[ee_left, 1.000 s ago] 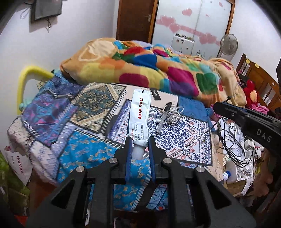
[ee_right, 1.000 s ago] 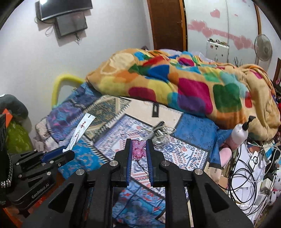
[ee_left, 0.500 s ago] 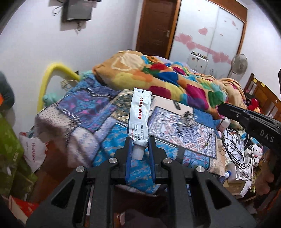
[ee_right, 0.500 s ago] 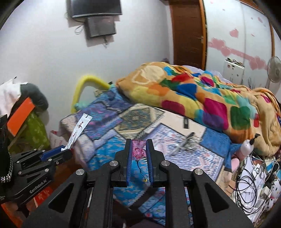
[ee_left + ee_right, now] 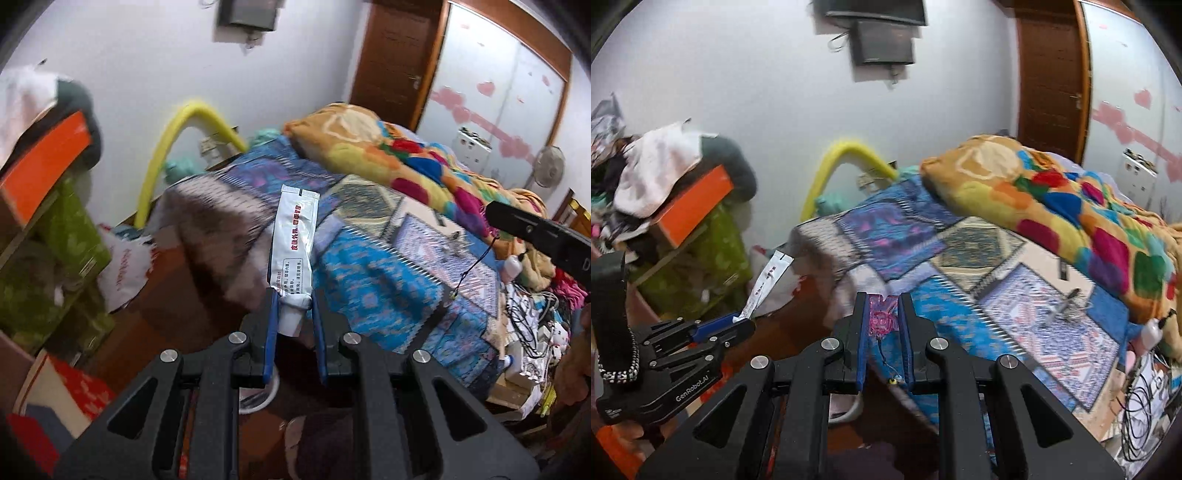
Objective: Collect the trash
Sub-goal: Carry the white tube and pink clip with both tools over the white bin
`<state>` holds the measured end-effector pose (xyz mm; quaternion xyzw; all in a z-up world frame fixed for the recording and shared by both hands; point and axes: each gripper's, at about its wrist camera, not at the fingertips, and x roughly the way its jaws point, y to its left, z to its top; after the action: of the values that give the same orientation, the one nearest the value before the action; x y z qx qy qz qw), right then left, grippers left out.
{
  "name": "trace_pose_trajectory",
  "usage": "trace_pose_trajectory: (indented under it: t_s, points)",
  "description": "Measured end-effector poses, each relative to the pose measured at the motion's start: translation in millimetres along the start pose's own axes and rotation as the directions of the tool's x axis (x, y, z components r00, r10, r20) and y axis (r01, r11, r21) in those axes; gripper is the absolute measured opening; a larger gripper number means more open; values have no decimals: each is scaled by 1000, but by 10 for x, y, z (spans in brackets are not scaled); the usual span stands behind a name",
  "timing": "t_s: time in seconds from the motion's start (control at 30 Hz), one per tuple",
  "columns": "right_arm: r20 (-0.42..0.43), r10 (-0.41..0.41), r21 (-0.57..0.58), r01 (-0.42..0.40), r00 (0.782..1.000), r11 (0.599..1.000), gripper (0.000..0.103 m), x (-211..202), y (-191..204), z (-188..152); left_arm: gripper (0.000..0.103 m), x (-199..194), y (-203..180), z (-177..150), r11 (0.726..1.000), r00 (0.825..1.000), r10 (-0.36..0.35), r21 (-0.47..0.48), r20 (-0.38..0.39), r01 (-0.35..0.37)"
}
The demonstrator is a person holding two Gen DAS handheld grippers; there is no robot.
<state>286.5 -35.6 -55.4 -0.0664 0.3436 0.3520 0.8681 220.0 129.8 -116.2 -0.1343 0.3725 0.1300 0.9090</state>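
Observation:
My left gripper (image 5: 292, 306) is shut on the cap end of a flattened white ointment tube (image 5: 293, 243) with red print, held upright in the air off the bed's corner. The tube also shows in the right wrist view (image 5: 768, 284), sticking up from the left gripper (image 5: 740, 321). My right gripper (image 5: 882, 314) is shut on a small pink wrapper (image 5: 881, 319); a thin dark cord with a tiny charm (image 5: 892, 378) dangles from it. The right gripper's body shows at the right edge of the left wrist view (image 5: 535, 232).
A bed with a blue patterned cover (image 5: 960, 314) and a bright patchwork blanket (image 5: 1071, 206) fills the right. At left stand a green box (image 5: 713, 266), an orange box (image 5: 690, 206) and piled clothes. Brown floor lies below. Cables clutter the lower right (image 5: 532, 325).
Both grippers have drawn back from the bed and swung left, still holding the tube and the wrapper. The boxes and floor at the left have come into view.

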Motion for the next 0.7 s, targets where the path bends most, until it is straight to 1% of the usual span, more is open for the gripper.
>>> trace_pose_trajectory:
  t_s: [0.17, 0.23, 0.33, 0.57, 0.67, 0.7]
  points:
    - [-38, 60, -30, -62, 997, 998, 14, 162, 372, -75, 17, -18, 450, -284, 997, 996, 70, -41, -51, -72]
    - [-60, 82, -42, -85, 995, 995, 14, 254, 501, -109, 17, 7, 602, -385, 994, 993, 87, -64, -76, -91]
    - [-97, 104, -60, -110, 990, 992, 14, 395, 662, -162, 17, 42, 829, -559, 989, 990, 86, -112, -116, -99]
    - [-233, 142, -81, -164, 962, 983, 14, 883, 968, -372, 17, 293, 1118, -873, 972, 976, 75, -202, -202, -116]
    - [-296, 149, -84, -181, 944, 980, 14, 1118, 1054, -477, 17, 467, 1188, -995, 967, 965, 73, -218, -250, -130]
    - [-323, 149, -86, -186, 934, 979, 14, 1223, 1081, -527, 17, 523, 1203, -1027, 966, 961, 70, -223, -266, -132]
